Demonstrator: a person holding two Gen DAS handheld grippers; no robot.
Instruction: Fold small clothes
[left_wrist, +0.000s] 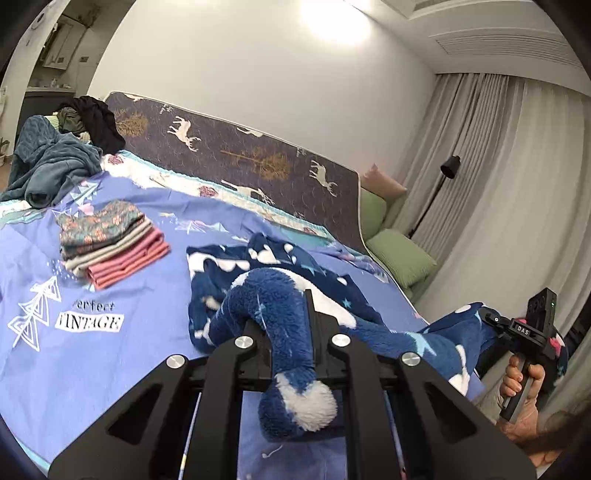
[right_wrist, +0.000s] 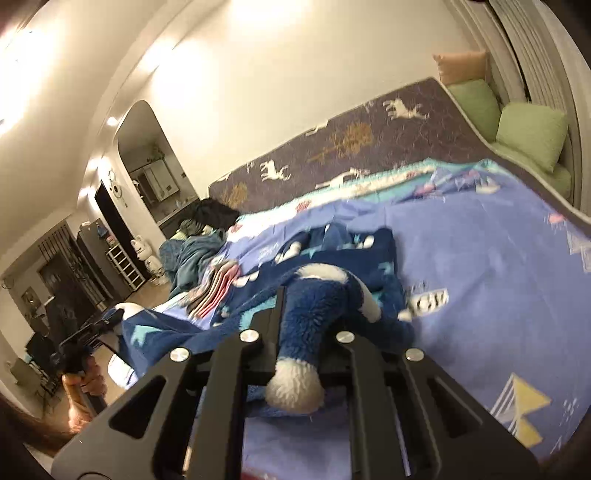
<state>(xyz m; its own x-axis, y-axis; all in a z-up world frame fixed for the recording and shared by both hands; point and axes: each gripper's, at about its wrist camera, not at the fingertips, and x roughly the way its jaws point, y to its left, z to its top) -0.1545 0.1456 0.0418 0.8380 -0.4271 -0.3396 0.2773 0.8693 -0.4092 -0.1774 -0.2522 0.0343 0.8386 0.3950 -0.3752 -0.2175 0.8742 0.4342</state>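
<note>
1. The left tongs (left_wrist: 284, 325) are nearly closed, pinching a bunch of the blue fleece (left_wrist: 280, 266). The fluffy cloth hides the tips.
2. The right tongs (right_wrist: 310, 317) pinch another bunch of it the same way. That picture is blurry.
3. The rest of the fleece lies crumpled on the bed (left_wrist: 147, 295).
4. A folded pile (left_wrist: 110, 240) sits to its left.
5. Far left, a heap (left_wrist: 55, 162) of clothes. Behind, a deer mat (left_wrist: 258, 155), curtains (left_wrist: 498, 166) to the right.

"VINTAGE" on bedsheet (left_wrist: 110, 258); "DAS" on right gripper (left_wrist: 522, 329)
</note>
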